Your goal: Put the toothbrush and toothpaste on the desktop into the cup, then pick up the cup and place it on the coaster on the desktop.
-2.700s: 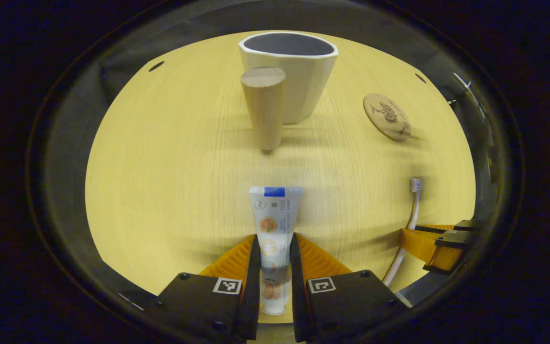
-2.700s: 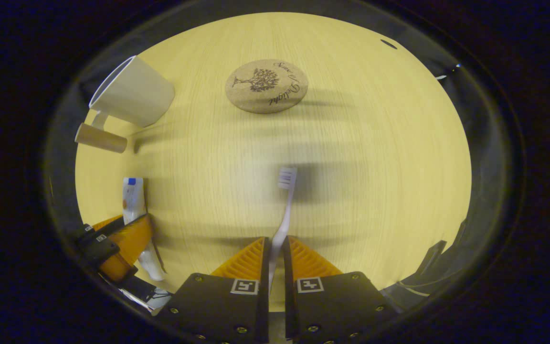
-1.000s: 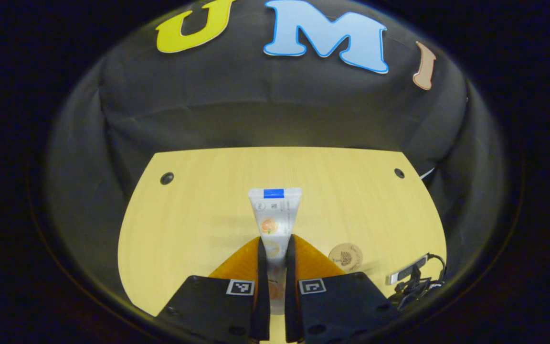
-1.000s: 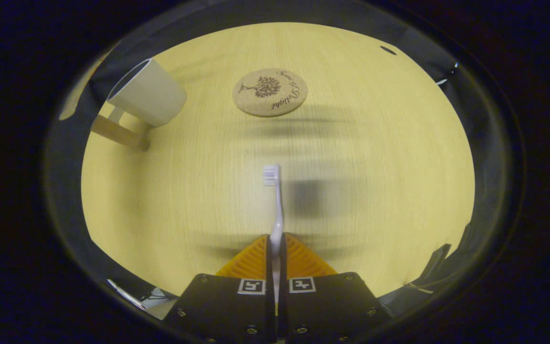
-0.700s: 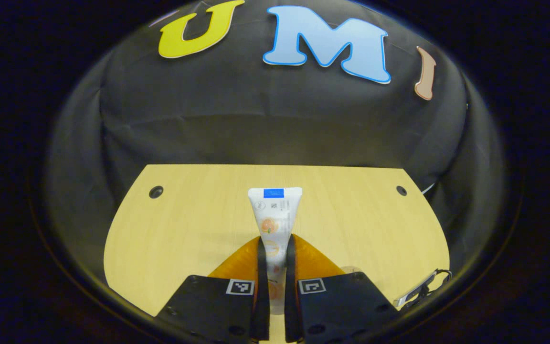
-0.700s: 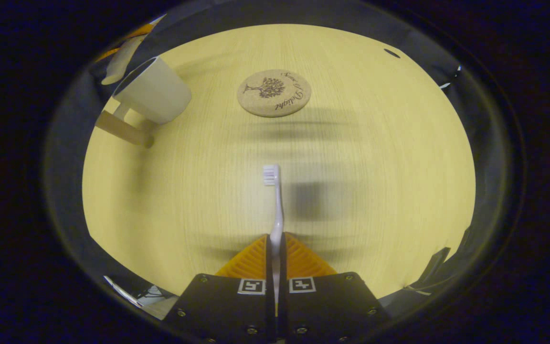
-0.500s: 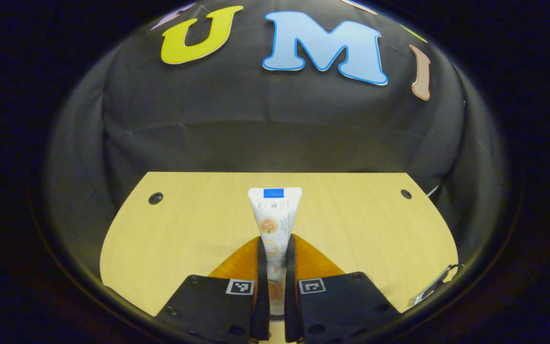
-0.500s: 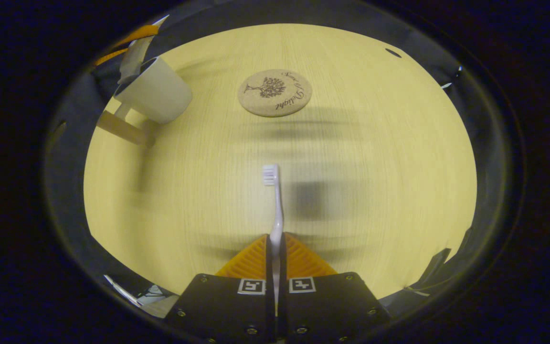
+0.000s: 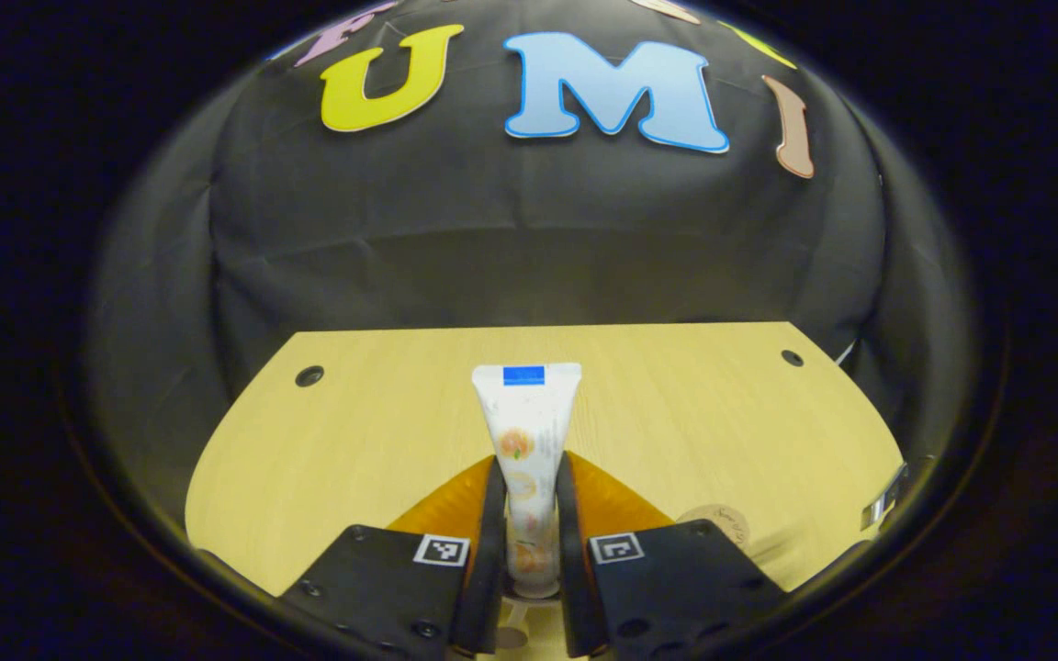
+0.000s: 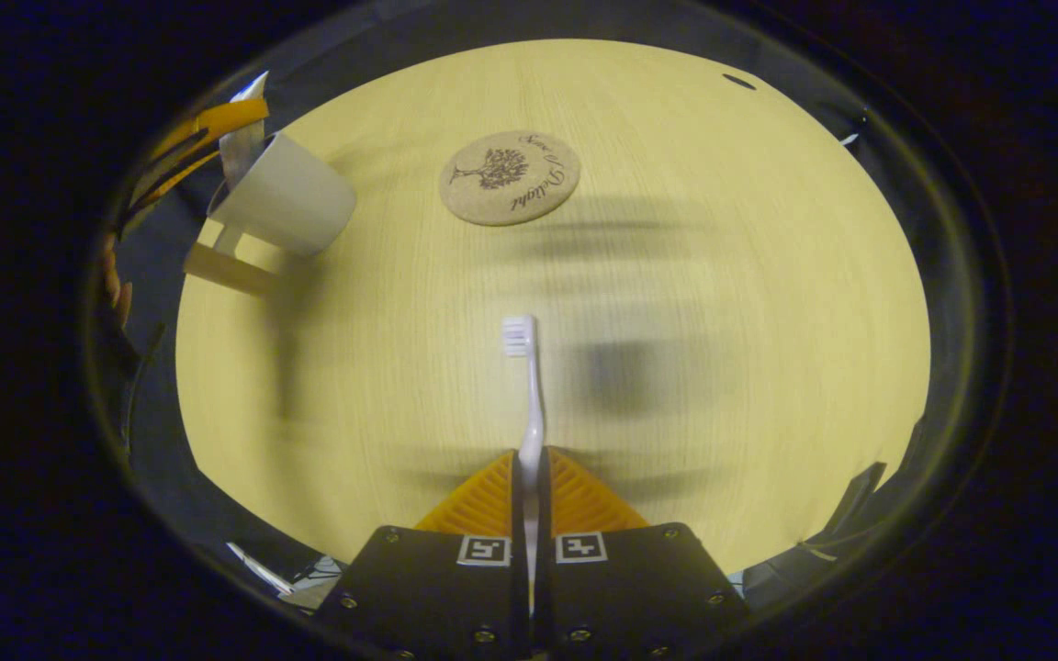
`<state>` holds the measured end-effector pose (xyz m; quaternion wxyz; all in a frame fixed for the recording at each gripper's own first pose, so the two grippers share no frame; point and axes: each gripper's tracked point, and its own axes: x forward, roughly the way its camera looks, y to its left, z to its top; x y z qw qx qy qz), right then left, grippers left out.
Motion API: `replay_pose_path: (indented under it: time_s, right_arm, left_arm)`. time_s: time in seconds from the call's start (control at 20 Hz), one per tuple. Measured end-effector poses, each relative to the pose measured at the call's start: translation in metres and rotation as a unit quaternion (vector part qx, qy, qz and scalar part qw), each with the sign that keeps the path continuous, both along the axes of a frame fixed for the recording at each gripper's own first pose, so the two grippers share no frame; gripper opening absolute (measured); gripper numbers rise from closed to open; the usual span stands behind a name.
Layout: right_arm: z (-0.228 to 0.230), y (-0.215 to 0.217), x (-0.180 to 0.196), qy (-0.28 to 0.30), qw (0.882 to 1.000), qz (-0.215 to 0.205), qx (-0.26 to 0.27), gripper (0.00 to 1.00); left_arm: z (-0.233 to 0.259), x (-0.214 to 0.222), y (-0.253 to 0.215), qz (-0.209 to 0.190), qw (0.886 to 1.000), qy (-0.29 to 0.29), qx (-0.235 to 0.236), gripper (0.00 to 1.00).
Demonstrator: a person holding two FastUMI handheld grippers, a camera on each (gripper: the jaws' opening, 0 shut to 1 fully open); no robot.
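**Toothpaste over the cup, toothbrush waiting**

While the left gripper (image 9: 526,514) stays out of the right gripper view's centre, its fingers show at that view's far left, above the cup (image 10: 283,205), with the toothpaste (image 9: 526,441) tube reaching into the cup's mouth. In the left gripper view both fingers press on the tube, its crimped blue-banded end pointing away toward the booth wall; its small print is too fine to read. The next move likely turns on this: the tube's long axis runs along the fingers and the cup lies below, so letting go should drop it in. Farther right, the coaster (image 10: 510,177) lies apart from the cup on the desk (image 10: 722,303); its script is not legible. The right gripper (image 10: 530,477) clamps the toothbrush (image 10: 529,395), bristles forward, cup up-left.
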<state>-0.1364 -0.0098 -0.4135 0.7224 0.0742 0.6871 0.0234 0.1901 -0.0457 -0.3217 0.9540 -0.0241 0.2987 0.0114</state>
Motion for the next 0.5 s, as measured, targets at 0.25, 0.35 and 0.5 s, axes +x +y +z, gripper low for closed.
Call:
replay_pose_path:
  time_s: [0.25, 0.35, 0.5]
  right_arm:
    - [0.001, 0.000, 0.000, -0.006, 1.000, 0.002, -0.004, 0.04]
    - [0.000, 0.000, -0.001, -0.010, 1.000, 0.002, -0.006, 0.04]
    - [0.000, 0.001, 0.000, -0.017, 1.000, -0.001, -0.009, 0.04]
  left_arm:
    - [-0.001, -0.018, 0.005, -0.004, 1.000, 0.006, 0.004, 0.78]
    - [0.011, -0.017, 0.006, -0.007, 1.000, -0.012, 0.019, 0.87]
    - [0.036, -0.021, 0.006, -0.018, 0.999, -0.036, 0.034, 0.87]
